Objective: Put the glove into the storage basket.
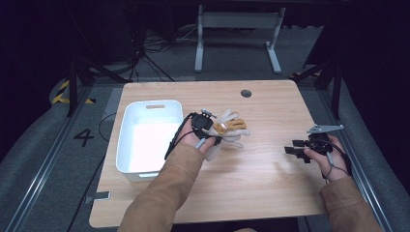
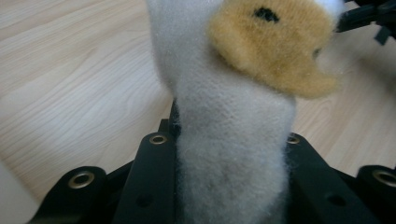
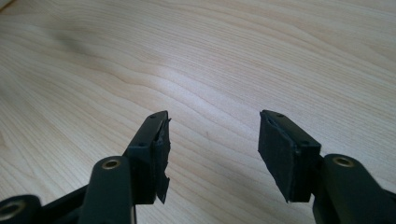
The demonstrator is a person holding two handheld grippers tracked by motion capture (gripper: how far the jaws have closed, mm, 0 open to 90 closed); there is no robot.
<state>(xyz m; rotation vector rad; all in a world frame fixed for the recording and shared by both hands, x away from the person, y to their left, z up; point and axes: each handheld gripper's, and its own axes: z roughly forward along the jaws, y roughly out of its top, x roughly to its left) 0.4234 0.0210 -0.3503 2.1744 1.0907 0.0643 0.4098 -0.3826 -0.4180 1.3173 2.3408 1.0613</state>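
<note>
Plush toy [image 2: 229,140], white with a tan patch, is pinched in the left gripper [image 1: 209,133], just right of the white bin [image 1: 126,150], its length running onward from the jaws. The right gripper [image 3: 212,149], jaws spread and empty, lies much farther from the bin. The toy's far end is cut off.

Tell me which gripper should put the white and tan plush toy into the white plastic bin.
Left. The left gripper is shut on the white and tan plush toy beside the white plastic bin; the right gripper is open, farther away.
</note>
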